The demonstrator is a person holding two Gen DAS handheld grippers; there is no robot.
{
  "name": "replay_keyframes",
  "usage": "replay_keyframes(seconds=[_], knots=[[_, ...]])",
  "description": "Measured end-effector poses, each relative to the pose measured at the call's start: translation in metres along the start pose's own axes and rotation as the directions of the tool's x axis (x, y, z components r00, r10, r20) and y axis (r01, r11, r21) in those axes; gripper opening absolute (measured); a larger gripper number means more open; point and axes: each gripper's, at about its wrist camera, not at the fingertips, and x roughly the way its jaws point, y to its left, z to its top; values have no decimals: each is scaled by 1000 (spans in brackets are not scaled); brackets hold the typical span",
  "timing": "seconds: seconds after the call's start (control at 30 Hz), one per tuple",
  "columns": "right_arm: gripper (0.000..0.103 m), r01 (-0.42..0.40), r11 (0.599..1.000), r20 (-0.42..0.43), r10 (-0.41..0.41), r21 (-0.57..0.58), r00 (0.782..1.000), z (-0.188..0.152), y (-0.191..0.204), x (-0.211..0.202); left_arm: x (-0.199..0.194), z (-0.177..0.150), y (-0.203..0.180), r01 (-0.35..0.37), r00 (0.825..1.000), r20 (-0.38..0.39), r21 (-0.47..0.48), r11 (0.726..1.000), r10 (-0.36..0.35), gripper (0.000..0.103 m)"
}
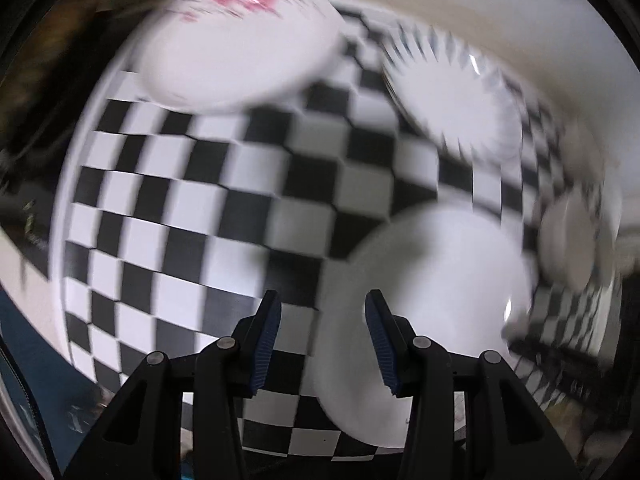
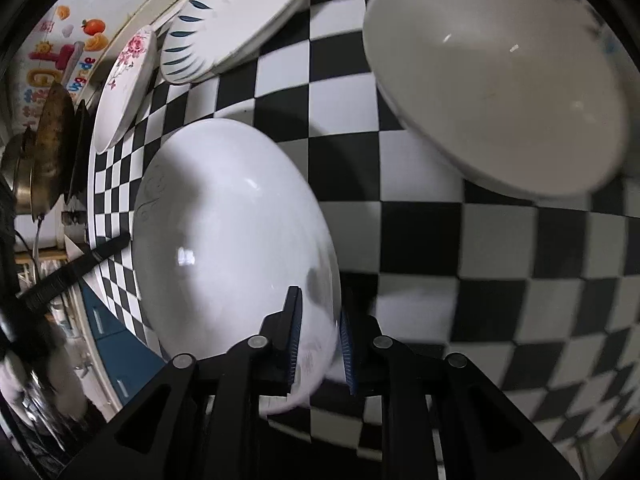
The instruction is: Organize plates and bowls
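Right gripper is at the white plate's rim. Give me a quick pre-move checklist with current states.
1. Right gripper astride the white plate rim: ok.
2. Pads pressing firmly on that rim: cannot tell; blurred there.
3. Left gripper empty, jaws apart: ok.
4. Checkered cloth bare to the plate's right: ok.
5. Plain bowl apart from the white plate: ok.
6. Blue-patterned plates and floral plate apart from the held plate: ok.
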Motion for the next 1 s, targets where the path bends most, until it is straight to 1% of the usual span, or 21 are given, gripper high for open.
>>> replay_keyframes(seconds=[0.03,0.1,0.13,0.17,0.2,0.23,0.3,0.33,0.43,0.5,0.63,0.7,0.8,0.87,0.9,0.93,0.97,1.0], knots=[[22,19,1000,12,-19,-5,1000,-3,4,-12,-9,3,8,8,1000,21,-27,1000,-7,42],[24,18,1000,58,-16,-22,998,-7,14,-40,-20,12,32,33,998,54,-89,995,-28,42],[29,14,999,85,-11,-33,996,-6,21,-55,-23,21,46,51,997,62,-123,991,-43,42],[32,8,999,115,-2,-49,993,-3,32,-70,-26,30,63,67,996,67,-150,986,-58,42],[37,0,998,134,8,-62,991,2,41,-80,-22,36,68,81,995,71,-178,981,-69,42],[42,-12,997,153,24,-82,988,12,53,-89,-19,44,81,94,994,70,-208,974,-81,42],[47,-50,989,174,73,-138,982,37,82,-97,-12,58,108,134,991,63,-264,955,-121,42],[47,-57,984,180,87,-167,980,55,100,-94,-6,65,118,155,988,60,-292,944,-144,42],[47,-61,970,179,104,-234,978,113,149,-70,11,86,141,193,981,61,-357,914,-184,42],[47,-87,961,145,129,-261,981,159,180,-43,20,97,152,207,978,69,-391,897,-196,42],[47,-69,958,103,101,-277,990,231,223,4,33,116,175,229,973,82,-449,864,-216,42],[47,-74,956,80,101,-285,992,258,236,25,38,120,181,231,973,87,-466,854,-215,42],[46,-29,955,49,45,-294,998,290,247,55,46,127,185,226,974,82,-484,845,-213,42],[45,-30,956,23,38,-292,999,305,250,73,49,130,185,221,975,80,-487,845,-209,40],[43,-36,956,12,41,-291,999,310,249,79,50,132,185,221,975,80,-486,846,-209,40],[38,-47,956,-5,48,-288,999,315,249,86,50,133,184,219,975,82,-483,848,-205,40],[36,-52,958,-20,48,-283,999,319,249,93,52,138,182,212,977,85,-479,852,-196,38],[31,-61,956,-3,63,-286,998,322,250,93,53,140,180,216,976,90,-471,855,-197,26]])
